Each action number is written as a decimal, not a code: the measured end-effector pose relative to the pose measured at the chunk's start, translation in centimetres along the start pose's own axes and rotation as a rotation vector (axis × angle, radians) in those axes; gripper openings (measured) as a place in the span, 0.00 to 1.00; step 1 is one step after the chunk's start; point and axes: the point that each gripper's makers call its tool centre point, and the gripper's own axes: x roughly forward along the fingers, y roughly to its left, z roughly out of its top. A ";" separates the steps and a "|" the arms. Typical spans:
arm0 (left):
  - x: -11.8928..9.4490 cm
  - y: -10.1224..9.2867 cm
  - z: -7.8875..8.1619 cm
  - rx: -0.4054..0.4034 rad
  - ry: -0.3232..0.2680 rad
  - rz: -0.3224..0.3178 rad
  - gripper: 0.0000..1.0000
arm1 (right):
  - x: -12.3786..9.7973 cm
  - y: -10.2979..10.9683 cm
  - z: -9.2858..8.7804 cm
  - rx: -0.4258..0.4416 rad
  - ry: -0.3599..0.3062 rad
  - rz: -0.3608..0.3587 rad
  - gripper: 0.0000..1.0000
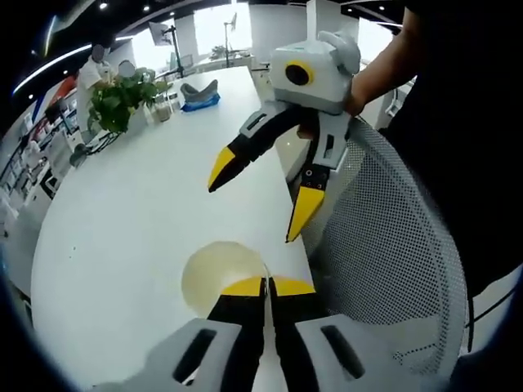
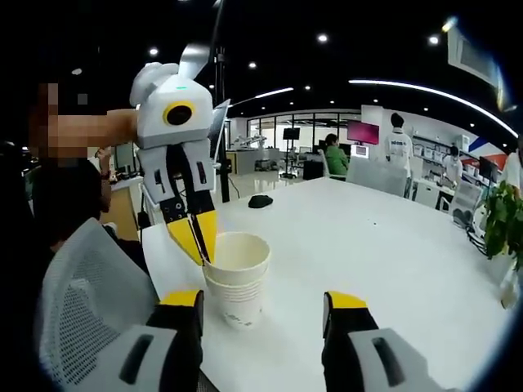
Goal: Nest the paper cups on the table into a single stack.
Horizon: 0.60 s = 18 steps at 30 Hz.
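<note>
A stack of nested white paper cups [image 2: 237, 286] stands near the edge of the white table [image 2: 376, 237]. My left gripper [image 2: 198, 237] comes down from above and is shut on the rim of the top cup. In the left gripper view, I look down into that cup [image 1: 216, 273] with my left gripper [image 1: 267, 283] pinched on its rim. My right gripper [image 2: 264, 300] is open, level with the stack and a little in front of it, with nothing between its jaws. It also hangs open above the table [image 1: 139, 212] as the right gripper [image 1: 261, 192].
A white mesh chair [image 1: 392, 245] [image 2: 82, 278] stands against the table's edge beside the stack. A potted plant [image 1: 118, 98] and a blue-grey object [image 1: 200, 94] sit at the far end. A small dark object [image 2: 260, 201] lies farther back. People [image 2: 399, 143] stand beyond.
</note>
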 end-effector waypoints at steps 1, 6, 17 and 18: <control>0.1 0.0 -0.2 0.002 0.006 -0.002 0.00 | 0.0 0.0 0.0 0.000 0.001 0.000 0.58; 0.5 -0.1 -0.4 -0.008 0.003 -0.011 0.00 | 0.0 -0.1 -0.1 0.001 0.002 -0.003 0.58; 1.0 -0.2 -0.3 -0.050 -0.014 -0.059 0.00 | 0.0 -0.1 -0.2 0.001 0.006 -0.003 0.57; 1.1 -0.3 -0.3 -0.055 -0.016 -0.064 0.00 | 0.0 -0.1 -0.2 0.002 0.006 -0.002 0.57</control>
